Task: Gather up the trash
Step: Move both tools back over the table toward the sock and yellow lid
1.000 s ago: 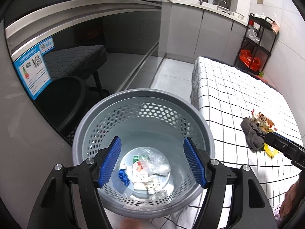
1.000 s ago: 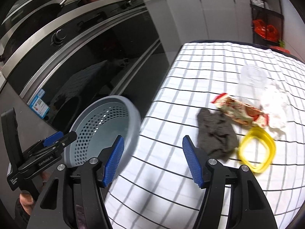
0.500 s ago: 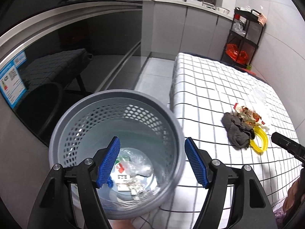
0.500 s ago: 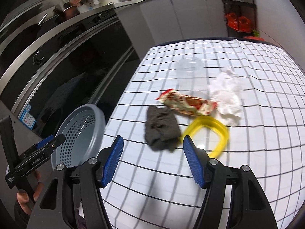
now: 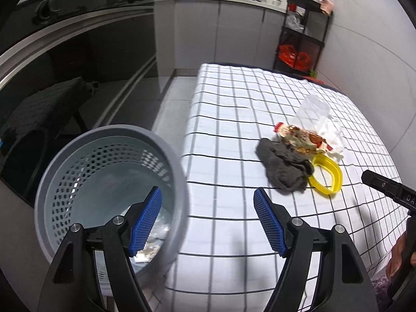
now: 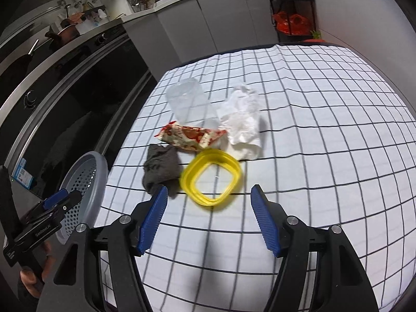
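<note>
A grey perforated bin (image 5: 104, 130) stands beside the table's left edge with wrappers and scraps (image 5: 153, 247) in its bottom. My left gripper (image 5: 206, 192) hangs over the bin's right rim and the table edge; its jaws are opening with nothing between them. On the checked cloth lie a dark grey rag (image 6: 161, 167), a yellow plastic ring (image 6: 189, 182), a red snack wrapper (image 6: 192, 135), a clear cup (image 6: 189, 101) on its side and a crumpled white tissue (image 6: 241, 119). My right gripper (image 6: 209, 188) is open and empty, just short of the yellow ring.
A white checked cloth (image 5: 234, 119) covers the table. Dark oven fronts (image 5: 78, 65) run along the left across a narrow floor strip. A black rack with red bags (image 5: 301, 33) stands beyond the table's far end. A hand (image 6: 33, 278) holds the left gripper's handle.
Both views have swung right, away from the bin and onto the table. The bin has slid to the left in the left wrist view. The trash pile now lies closer to the right gripper.
</note>
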{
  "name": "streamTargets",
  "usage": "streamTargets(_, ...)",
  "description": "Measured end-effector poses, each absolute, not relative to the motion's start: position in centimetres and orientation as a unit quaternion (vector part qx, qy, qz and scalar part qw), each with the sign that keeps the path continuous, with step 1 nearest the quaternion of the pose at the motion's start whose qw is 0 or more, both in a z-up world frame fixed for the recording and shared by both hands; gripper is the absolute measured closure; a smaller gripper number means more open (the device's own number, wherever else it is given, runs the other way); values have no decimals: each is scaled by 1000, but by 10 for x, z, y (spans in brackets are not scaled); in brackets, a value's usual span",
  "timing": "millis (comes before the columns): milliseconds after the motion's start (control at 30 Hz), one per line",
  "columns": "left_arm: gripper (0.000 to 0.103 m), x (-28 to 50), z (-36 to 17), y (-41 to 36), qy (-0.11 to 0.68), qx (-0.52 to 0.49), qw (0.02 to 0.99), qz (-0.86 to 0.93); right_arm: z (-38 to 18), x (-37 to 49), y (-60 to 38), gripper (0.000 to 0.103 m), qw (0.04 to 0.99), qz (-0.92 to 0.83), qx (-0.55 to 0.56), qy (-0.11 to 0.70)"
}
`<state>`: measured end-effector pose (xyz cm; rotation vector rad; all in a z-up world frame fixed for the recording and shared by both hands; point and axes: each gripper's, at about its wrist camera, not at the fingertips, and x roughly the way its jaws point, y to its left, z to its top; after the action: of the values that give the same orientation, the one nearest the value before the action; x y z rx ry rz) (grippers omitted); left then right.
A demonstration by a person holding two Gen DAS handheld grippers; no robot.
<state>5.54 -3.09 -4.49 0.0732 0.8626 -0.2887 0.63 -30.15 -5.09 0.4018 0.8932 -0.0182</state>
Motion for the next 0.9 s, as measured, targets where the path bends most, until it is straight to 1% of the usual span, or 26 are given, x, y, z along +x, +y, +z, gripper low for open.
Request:
streamTargets(167, 30, 56, -49, -48, 421, 39, 894, -152, -58, 7, -305, 39, 877, -13, 191, 441)
streamTargets(267, 29, 57, -52, -54, 423, 40, 892, -155, -63, 11, -299, 35, 877, -11, 171, 449)
streamTargets(400, 29, 59, -56, -60, 428, 40, 889, -156, -73, 20, -287, 35, 875, -6, 140, 463)
streamTargets(500, 29, 61, -58, -63, 431, 41, 888, -157, -79, 27, -281, 31, 874, -9, 122, 470)
streamTargets(733, 29, 62, -63, -69, 435, 42, 885, -158, -86, 46, -275, 28, 871, 2, 121, 476)
streamTargets(800, 27, 63, -63, -70, 435, 42, 885, -159, -88, 50, -271, 25, 871, 2, 114, 479)
streamTargets(900, 27, 63, -63, -72, 435, 43, 885, -161, -90, 55, -266, 25, 871, 1, 99, 482)
